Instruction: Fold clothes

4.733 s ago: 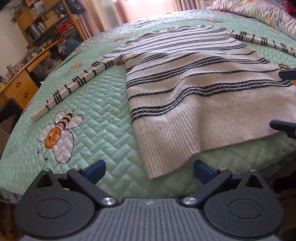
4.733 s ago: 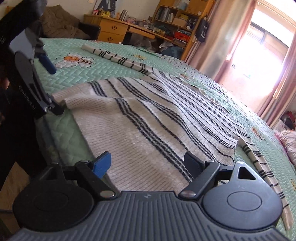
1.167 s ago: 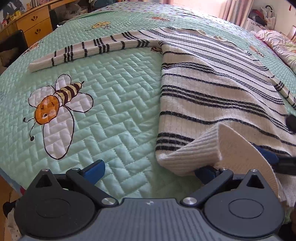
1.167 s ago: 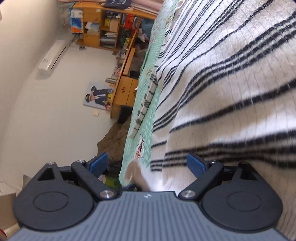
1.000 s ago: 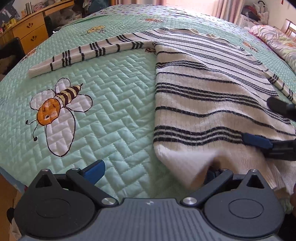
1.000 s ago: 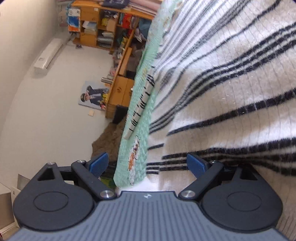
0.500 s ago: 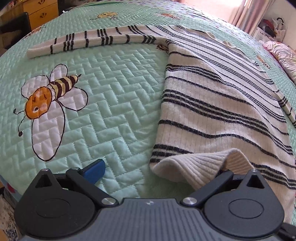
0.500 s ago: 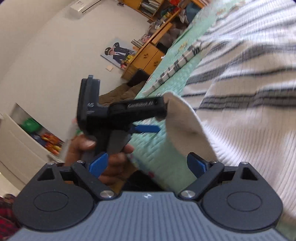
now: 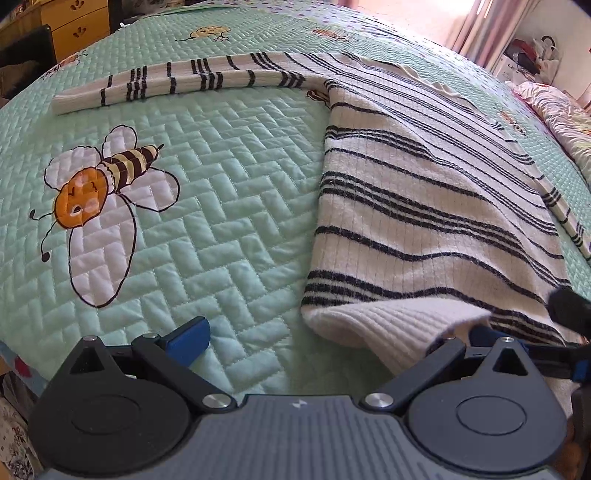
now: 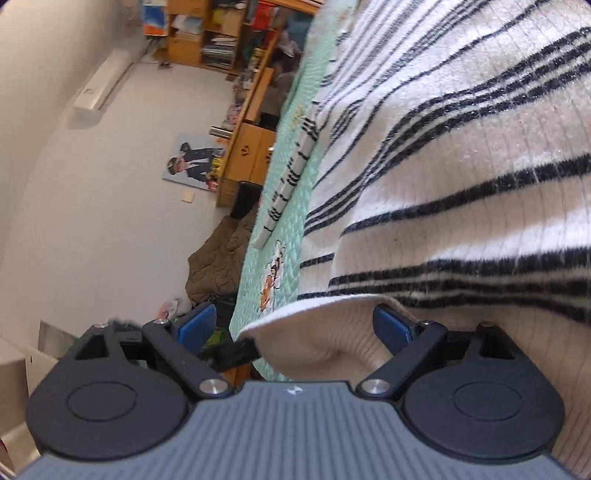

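We see a mint-green quilted bedspread (image 9: 229, 206) stitched in a herringbone pattern, puffy between its seams, covering the bed. On its left side sits one large embroidered bee (image 9: 99, 188) with white wings, an orange face and a brown-striped body; three smaller bees show farther up the bed. To the right lies one cream ribbed-knit sweater with thin black stripes (image 9: 424, 206), soft and fuzzy, spread flat with its left sleeve (image 9: 177, 81) stretched straight out across the quilt and its right sleeve (image 9: 565, 218) running along the far right edge. Its plain ribbed hem (image 9: 388, 328) is curled up off the quilt at the near corner.

Our left hand-held gripper (image 9: 332, 334) has its two blue-padded fingers spread wide apart; the left pad (image 9: 188, 338) is bare over the quilt, while the raised hem drapes over the right one and hides most of it. At the far right edge, dark parts of the other tool touch the sweater.

In the right wrist view the right hand-held gripper (image 10: 295, 326) also stands apart, two blue pads showing, with the folded hem (image 10: 332, 332) lying between them but not pinched. Beyond it we see a wooden dresser (image 10: 247, 155), a bookshelf (image 10: 221, 33), one poster (image 10: 192, 162) leaning on the white wall, and a brown heap of cloth (image 10: 218, 258) on the floor
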### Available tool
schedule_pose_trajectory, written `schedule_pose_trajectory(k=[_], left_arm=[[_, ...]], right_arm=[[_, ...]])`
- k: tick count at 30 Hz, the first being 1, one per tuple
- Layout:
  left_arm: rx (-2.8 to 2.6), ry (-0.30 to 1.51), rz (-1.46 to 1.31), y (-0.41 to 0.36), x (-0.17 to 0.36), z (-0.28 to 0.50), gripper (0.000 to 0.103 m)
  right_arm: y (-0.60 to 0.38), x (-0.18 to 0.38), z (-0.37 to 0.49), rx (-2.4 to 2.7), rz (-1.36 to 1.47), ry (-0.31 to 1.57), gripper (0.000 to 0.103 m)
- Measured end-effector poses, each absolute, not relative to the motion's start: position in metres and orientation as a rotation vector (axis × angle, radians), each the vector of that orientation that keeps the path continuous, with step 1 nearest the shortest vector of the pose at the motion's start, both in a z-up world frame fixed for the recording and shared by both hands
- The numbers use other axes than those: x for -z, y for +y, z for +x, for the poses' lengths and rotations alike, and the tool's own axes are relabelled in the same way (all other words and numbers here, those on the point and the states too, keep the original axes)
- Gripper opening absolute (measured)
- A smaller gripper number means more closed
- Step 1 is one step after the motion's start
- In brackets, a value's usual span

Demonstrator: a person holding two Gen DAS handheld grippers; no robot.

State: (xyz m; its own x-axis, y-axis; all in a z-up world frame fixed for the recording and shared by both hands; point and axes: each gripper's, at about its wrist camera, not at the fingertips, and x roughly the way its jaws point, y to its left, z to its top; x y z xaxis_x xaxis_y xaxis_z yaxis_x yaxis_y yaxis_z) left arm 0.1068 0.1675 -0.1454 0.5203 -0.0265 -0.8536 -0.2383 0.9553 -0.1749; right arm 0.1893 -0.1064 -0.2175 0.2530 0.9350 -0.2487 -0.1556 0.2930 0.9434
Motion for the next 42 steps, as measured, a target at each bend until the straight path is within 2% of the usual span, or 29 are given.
schedule_pose_trajectory(k=[7, 15, 24, 32, 42], left_arm=[[-0.082, 0.976, -0.15, 0.15, 0.13, 0.075, 0.102], [-0.137, 0.949, 0.062, 0.117, 0.138, 0.057, 0.102], [-0.201, 0.917, 0.031, 0.121, 0.14, 0.059, 0.102], [-0.291, 0.887, 0.168, 0.11, 0.148, 0.058, 0.102], [-0.275, 0.849, 0.106, 0.111, 0.144, 0.054, 0.102]], right_arm=[[-0.099, 0.219, 0.194, -0.781, 1.082, 1.083, 0.092], [-0.094, 0.227, 0.192, -0.78, 1.094, 1.054, 0.092], [-0.103, 0.224, 0.19, -0.793, 1.058, 1.031, 0.092], [-0.102, 0.223, 0.187, -0.807, 1.045, 1.006, 0.092], [-0.104, 0.224, 0.187, -0.823, 1.046, 0.998, 0.092]])
